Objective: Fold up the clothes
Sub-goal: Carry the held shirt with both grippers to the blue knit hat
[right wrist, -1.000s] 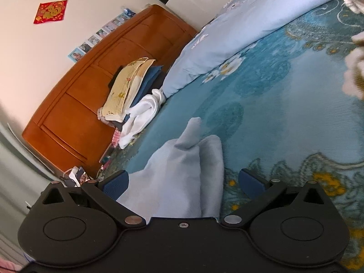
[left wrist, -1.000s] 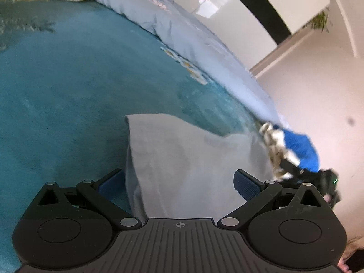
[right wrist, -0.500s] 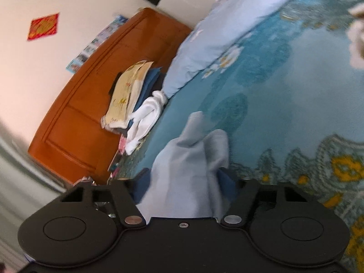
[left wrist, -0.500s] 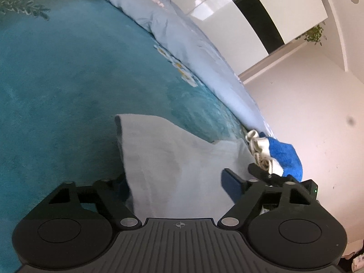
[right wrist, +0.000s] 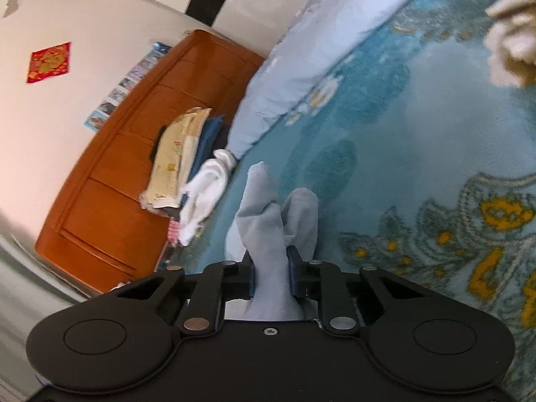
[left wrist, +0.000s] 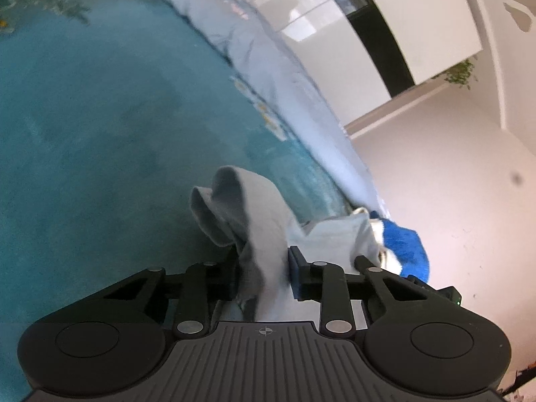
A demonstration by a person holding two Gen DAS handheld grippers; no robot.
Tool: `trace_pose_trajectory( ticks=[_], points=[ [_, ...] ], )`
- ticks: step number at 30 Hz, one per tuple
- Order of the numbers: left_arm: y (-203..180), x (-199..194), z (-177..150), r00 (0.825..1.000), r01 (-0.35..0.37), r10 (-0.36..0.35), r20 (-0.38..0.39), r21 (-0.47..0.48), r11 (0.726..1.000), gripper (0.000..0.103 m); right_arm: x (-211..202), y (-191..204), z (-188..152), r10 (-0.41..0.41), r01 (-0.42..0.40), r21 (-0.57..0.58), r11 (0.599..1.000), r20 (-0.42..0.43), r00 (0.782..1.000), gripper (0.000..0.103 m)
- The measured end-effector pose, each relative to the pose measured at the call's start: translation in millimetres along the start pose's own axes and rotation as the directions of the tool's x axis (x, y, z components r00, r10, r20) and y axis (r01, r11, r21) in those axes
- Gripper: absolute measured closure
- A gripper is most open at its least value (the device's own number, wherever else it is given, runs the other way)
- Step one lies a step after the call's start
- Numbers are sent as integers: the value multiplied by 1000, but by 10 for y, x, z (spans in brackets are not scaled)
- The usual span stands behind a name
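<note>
Left gripper [left wrist: 263, 276]: jaws had just been closing and stood clamped on a bunched fold of the grey garment [left wrist: 258, 221], cloth pinched between the blue pads.

Right gripper [right wrist: 270, 276]: jaws likewise had just been closing, clamped on another bunch of the same grey garment [right wrist: 268, 234].

Grey garment: lay on the teal bedspread [left wrist: 100, 134], gathered at both grips. In the left wrist view its long axis ran away from the gripper, ending in a curled, doubled lip pointing up and left; a flatter part spread toward the right. In the right wrist view two rounded lobes stood up beyond the pads, pointing away from the gripper. No label or print could be read on it.

Blue cloth [left wrist: 405, 251]: just beyond the garment's right part, at the bed's edge.

Pale blue quilt [left wrist: 284, 83]: bunched along the bedspread's far side.

White cloth [right wrist: 204, 197]: heaped beside a stack of folded items [right wrist: 181, 160] against the wooden headboard [right wrist: 110, 181].

Red square wall hanging [right wrist: 50, 62]: gold figure on it, too blurred to read. Row of small pictures [right wrist: 124, 90] on the wall beside the headboard, illegible.
</note>
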State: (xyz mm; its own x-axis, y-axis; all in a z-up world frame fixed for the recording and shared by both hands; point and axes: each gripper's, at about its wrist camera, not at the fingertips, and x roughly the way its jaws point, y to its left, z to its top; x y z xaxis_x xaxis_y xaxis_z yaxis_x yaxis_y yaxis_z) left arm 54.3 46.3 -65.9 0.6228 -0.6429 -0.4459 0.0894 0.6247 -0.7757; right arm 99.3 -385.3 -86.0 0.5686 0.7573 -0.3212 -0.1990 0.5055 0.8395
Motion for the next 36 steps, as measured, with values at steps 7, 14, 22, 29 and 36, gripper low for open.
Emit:
trace_pose_trajectory(
  ticks=[7, 14, 22, 29, 36],
  points=[
    [-181, -31, 32, 999, 34, -35, 6, 37, 999, 79, -122, 200, 23, 23, -22, -26, 999, 27, 999, 83],
    [-148, 84, 9, 1000, -10, 11, -7, 31, 999, 80, -205, 220, 20, -13, 14, -34, 999, 24, 1000, 83],
    [-70, 119, -11, 995, -93, 95, -29, 61, 994, 73, -139, -64, 28, -71, 71, 28, 997, 8, 997, 78],
    [52, 198, -19, 997, -60, 61, -54, 8, 998, 70, -73, -175, 33, -88, 88, 33, 996, -20, 996, 64],
    [27, 247, -31, 998, -44, 45, -51, 15, 999, 76, 57, -206, 23, -58, 60, 50, 997, -41, 997, 80]
  ],
)
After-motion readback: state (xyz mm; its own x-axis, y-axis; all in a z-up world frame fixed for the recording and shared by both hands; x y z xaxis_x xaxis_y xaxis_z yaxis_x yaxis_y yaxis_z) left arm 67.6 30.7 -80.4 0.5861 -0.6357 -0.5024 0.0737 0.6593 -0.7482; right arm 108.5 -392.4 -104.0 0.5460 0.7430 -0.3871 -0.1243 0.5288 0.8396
